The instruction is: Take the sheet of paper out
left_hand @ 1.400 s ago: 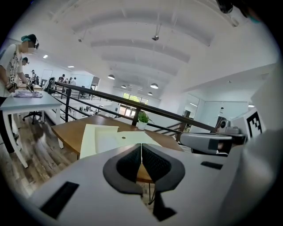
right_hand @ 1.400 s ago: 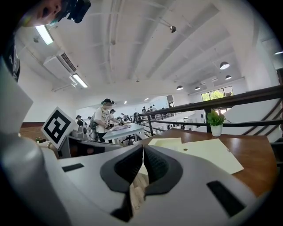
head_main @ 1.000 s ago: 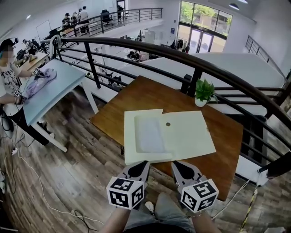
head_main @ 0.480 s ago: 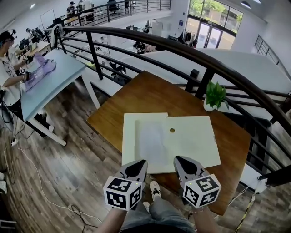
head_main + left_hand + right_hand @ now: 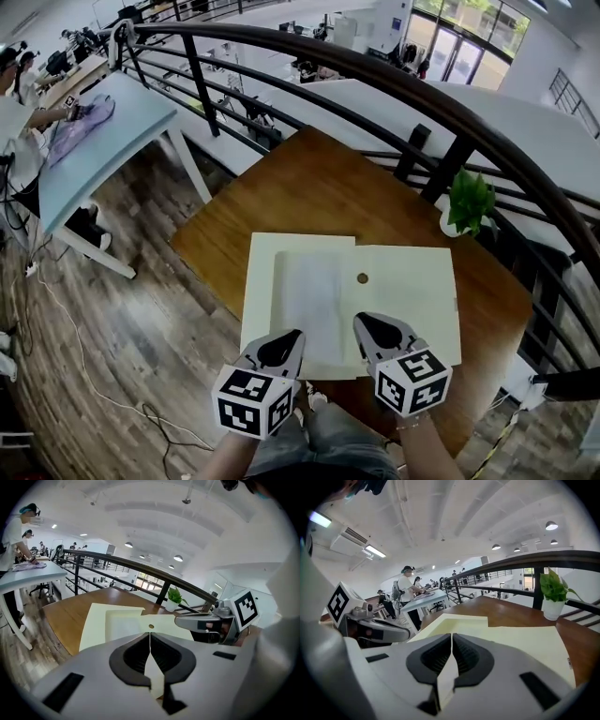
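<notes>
**Sheet of paper lies in its folder, both jaws empty**

Sheet of paper [image 5: 314, 298] lies flat in a cream folder [image 5: 412, 305] on the wooden table [image 5: 300, 183]; it shows as a paler, whiter rectangle in the folder's left half, beside a small round brown fastener [image 5: 362, 278]; its edges look soft, as if under a thin cover, though whether it is bare I cannot tell. Left gripper [image 5: 292, 336] and right gripper [image 5: 366, 323] hover side by side over the folder's near edge, likely so one can pin the folder while the other draws the sheet; each pair of jaws is pressed together with nothing between.
</notes>
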Action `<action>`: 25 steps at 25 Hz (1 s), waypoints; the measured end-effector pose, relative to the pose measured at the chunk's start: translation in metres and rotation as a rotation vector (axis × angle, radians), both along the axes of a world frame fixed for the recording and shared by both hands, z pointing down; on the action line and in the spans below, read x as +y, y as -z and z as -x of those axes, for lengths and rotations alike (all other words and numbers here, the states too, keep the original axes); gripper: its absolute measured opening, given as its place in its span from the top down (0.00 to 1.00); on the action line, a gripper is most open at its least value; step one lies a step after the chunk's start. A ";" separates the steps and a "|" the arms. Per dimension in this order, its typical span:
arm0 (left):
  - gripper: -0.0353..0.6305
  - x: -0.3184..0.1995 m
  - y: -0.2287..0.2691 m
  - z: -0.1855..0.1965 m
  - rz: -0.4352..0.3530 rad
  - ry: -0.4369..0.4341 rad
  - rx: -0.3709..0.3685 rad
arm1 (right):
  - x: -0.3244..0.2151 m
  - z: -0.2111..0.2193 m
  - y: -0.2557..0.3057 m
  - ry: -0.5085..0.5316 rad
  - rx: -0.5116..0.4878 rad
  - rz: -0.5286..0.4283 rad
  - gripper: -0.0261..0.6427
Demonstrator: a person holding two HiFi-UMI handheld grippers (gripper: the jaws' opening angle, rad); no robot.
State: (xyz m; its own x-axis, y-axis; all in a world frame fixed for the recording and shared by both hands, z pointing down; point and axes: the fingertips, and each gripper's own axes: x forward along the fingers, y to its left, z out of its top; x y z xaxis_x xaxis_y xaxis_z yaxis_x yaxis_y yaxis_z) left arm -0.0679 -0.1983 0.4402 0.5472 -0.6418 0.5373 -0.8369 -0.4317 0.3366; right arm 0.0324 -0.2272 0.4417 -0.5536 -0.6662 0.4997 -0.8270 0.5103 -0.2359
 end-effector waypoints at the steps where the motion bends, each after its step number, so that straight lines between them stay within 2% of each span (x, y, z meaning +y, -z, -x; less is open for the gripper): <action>1: 0.92 -0.003 -0.003 0.000 0.010 0.005 -0.002 | -0.005 0.002 -0.005 0.017 0.003 0.011 0.92; 11: 0.92 -0.016 -0.031 -0.010 0.095 0.027 -0.029 | -0.027 0.011 -0.051 0.146 0.040 0.119 0.91; 12: 0.92 -0.017 -0.034 -0.010 0.102 0.029 -0.031 | -0.027 0.012 -0.057 0.157 0.046 0.130 0.90; 14: 0.92 -0.017 -0.037 -0.011 0.114 0.033 -0.032 | -0.028 0.014 -0.068 0.181 0.063 0.153 0.80; 20: 0.92 -0.017 -0.046 -0.007 0.150 0.047 -0.029 | -0.023 0.028 -0.102 0.272 0.136 0.222 0.77; 25: 0.92 -0.017 -0.050 -0.006 0.171 0.053 -0.019 | -0.023 0.032 -0.121 0.316 0.217 0.242 0.75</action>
State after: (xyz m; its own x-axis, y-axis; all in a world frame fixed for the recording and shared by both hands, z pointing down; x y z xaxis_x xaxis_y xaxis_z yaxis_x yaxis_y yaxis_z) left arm -0.0619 -0.2158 0.4905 0.5036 -0.5680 0.6509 -0.8639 -0.3243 0.3855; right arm 0.0000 -0.2507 0.5623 -0.5765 -0.3310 0.7471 -0.6829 0.6972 -0.2180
